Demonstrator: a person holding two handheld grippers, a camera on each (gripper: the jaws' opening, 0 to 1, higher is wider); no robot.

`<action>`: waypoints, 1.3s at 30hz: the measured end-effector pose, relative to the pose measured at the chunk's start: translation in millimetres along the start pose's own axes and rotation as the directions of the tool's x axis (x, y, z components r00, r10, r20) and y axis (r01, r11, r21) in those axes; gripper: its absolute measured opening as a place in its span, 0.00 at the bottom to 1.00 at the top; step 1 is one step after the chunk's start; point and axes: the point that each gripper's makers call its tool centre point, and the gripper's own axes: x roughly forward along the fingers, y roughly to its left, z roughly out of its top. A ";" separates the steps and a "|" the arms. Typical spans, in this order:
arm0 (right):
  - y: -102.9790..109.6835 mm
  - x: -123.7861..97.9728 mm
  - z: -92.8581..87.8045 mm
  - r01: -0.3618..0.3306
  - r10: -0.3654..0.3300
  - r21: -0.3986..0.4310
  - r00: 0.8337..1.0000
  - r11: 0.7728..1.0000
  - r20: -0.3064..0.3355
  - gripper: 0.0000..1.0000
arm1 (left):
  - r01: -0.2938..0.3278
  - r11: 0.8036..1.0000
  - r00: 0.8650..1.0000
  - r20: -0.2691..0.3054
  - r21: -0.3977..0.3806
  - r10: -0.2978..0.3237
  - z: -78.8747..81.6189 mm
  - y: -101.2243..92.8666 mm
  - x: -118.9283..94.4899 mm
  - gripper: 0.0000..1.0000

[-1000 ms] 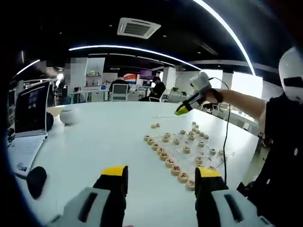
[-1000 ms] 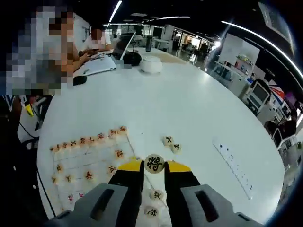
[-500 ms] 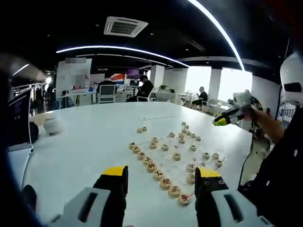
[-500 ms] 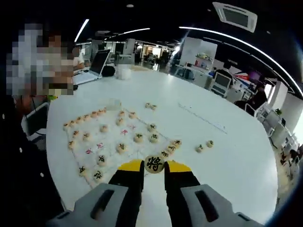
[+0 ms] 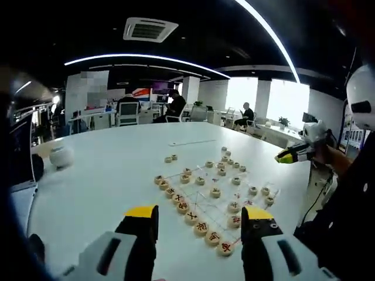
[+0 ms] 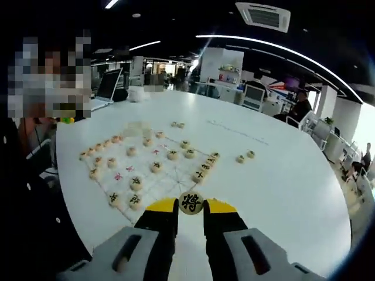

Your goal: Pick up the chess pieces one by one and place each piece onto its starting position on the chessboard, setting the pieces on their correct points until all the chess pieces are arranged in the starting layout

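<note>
right gripper (image 6: 190,204) pinches a round wooden chess piece (image 6: 190,202) (dark glyph).

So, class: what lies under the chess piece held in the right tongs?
The piece, clamped in the right tongs, hangs above the near edge of the chessboard on the white table. The spot directly beneath it is covered.

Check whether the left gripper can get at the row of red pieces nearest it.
Probably yes: the left gripper is open and holds nothing, and the red pieces lie just ahead of its jaws with bare table between.
</note>
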 end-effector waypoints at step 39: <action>7.4 92.3 -13.1 -0.105 0.095 -0.055 0.984 0.993 -0.153 0.29 | -0.072 0.996 0.997 -0.005 -0.054 0.072 -14.5 22.1 -18.2 0.58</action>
